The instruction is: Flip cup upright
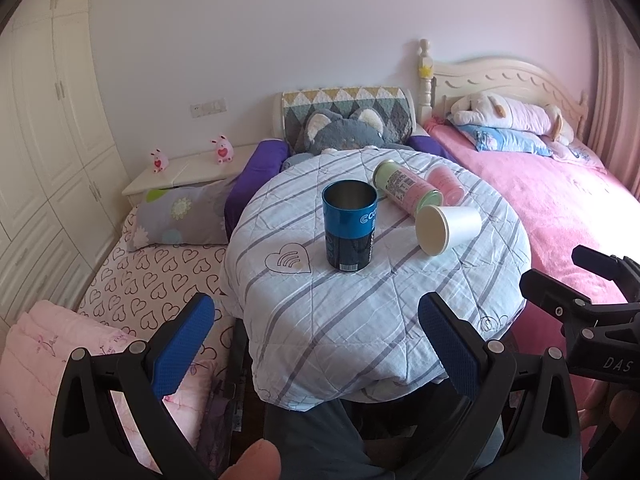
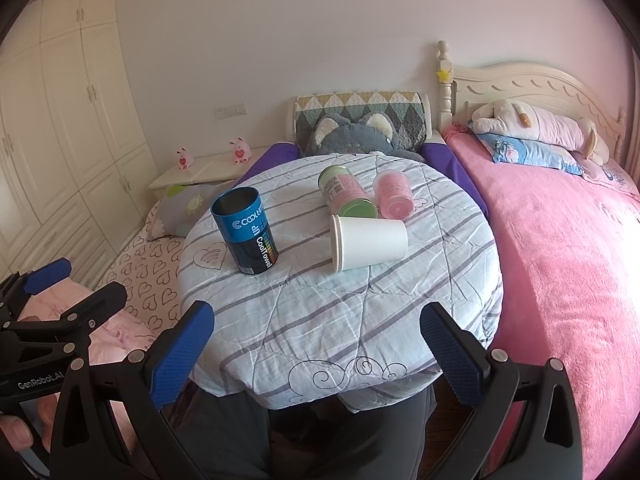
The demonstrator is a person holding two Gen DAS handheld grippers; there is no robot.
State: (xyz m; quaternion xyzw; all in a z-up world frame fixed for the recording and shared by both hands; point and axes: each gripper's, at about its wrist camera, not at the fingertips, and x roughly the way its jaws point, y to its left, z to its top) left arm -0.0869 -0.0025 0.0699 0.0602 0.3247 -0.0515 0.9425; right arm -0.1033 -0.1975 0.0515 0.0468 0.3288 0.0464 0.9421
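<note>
A white paper cup lies on its side on the round cloth-covered table, mouth towards the left front. A blue and black can stands upright and open to its left. A green and pink can and a pink cup lie on their sides behind it. My left gripper is open and empty, short of the table's front edge. My right gripper is open and empty, over the table's front edge.
A pink bed with a plush toy lies to the right. A heart-print bed with pillows lies to the left, white wardrobes beyond. A grey plush sits behind the table. The person's legs are below.
</note>
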